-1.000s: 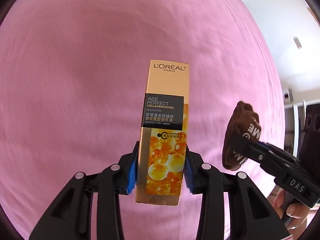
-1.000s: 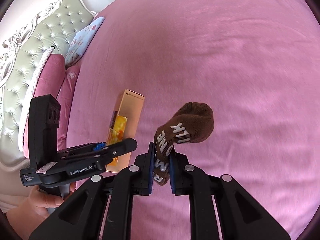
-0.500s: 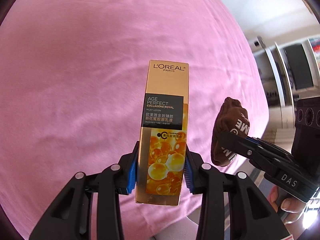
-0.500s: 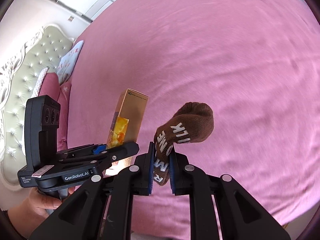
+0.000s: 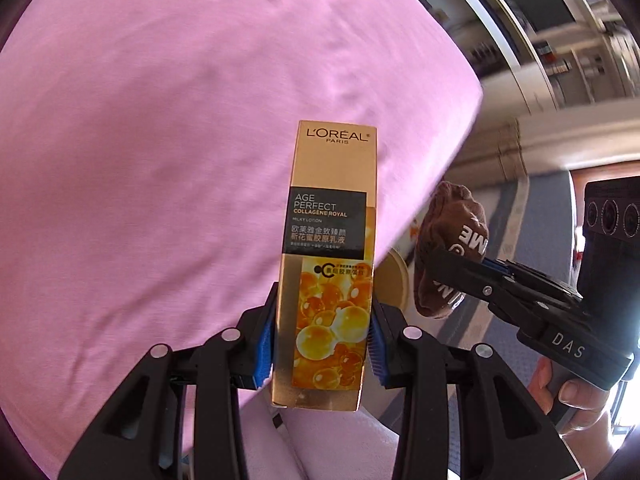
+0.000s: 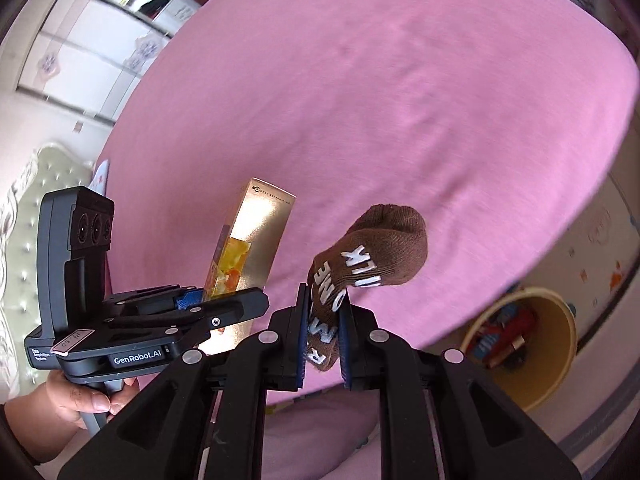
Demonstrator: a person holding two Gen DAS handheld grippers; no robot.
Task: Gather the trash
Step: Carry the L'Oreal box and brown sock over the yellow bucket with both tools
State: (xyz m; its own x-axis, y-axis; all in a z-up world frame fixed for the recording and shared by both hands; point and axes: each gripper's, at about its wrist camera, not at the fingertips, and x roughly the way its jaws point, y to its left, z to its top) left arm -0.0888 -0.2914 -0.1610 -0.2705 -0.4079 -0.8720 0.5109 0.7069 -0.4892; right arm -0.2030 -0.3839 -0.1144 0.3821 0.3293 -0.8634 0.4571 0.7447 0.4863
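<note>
My left gripper [image 5: 322, 340] is shut on a tall gold L'Oréal lotion box [image 5: 330, 248] and holds it upright above the pink bed [image 5: 160, 140]. My right gripper [image 6: 324, 340] is shut on a brown sock with white letters [image 6: 368, 256]. In the left wrist view the sock [image 5: 452, 252] and the right gripper [image 5: 520, 292] are just right of the box. In the right wrist view the box [image 6: 250, 252] and the left gripper [image 6: 180, 312] are to the left. A yellow bin [image 6: 560, 340] with some trash inside stands on the floor at the lower right.
The pink bed's edge [image 6: 580, 208] curves past the bin. A padded headboard [image 6: 24, 208] and a wardrobe [image 6: 92, 48] are at the far left. Shelving [image 5: 560, 32] and a light floor with a blue-grey mat [image 5: 536, 224] lie beyond the bed's corner.
Both grippers have moved back together towards the bed's edge, still holding the box and the sock. The floor, shelving and the yellow bin have come into view.
</note>
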